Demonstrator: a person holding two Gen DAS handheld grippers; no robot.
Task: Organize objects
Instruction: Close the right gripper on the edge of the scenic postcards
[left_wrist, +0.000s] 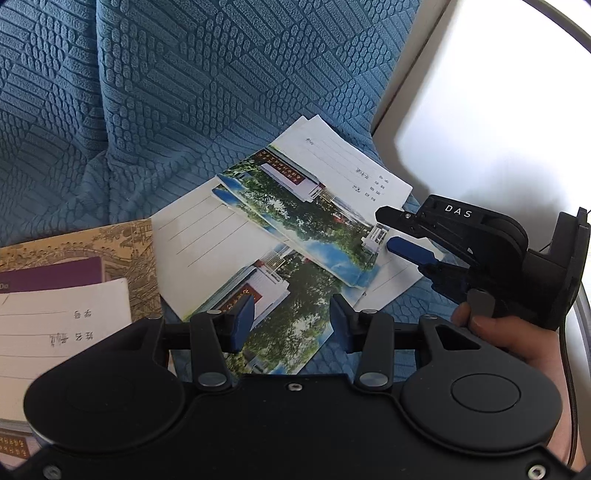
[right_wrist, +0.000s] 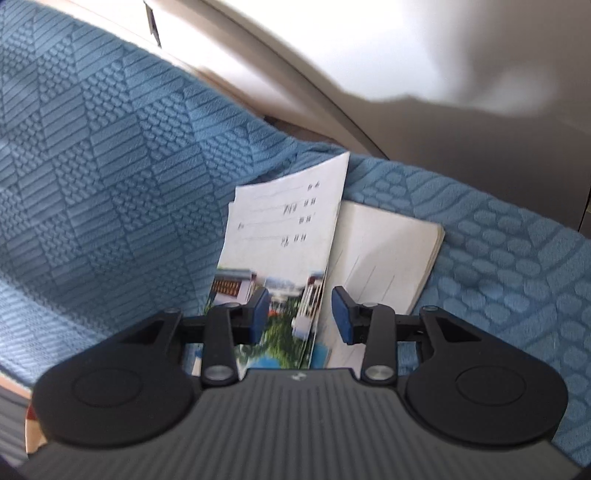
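Several thin notebooks with building-and-trees photo covers lie fanned on a blue textured sofa. In the left wrist view my left gripper (left_wrist: 291, 321) is open above the lower photo notebook (left_wrist: 273, 291). My right gripper (left_wrist: 388, 230) comes in from the right, open, its fingertips at the edge of the upper photo notebook (left_wrist: 295, 210). In the right wrist view the right gripper (right_wrist: 301, 317) is open, and that notebook (right_wrist: 280, 236) stands between its fingers, over a white lined notebook (right_wrist: 388, 254).
A tan patterned book (left_wrist: 110, 243), a purple booklet (left_wrist: 55, 275) and a white lined notebook (left_wrist: 55, 332) lie at lower left. The sofa's blue cover (left_wrist: 184, 92) rises behind. A pale wall or floor (left_wrist: 480, 110) borders the sofa's right edge.
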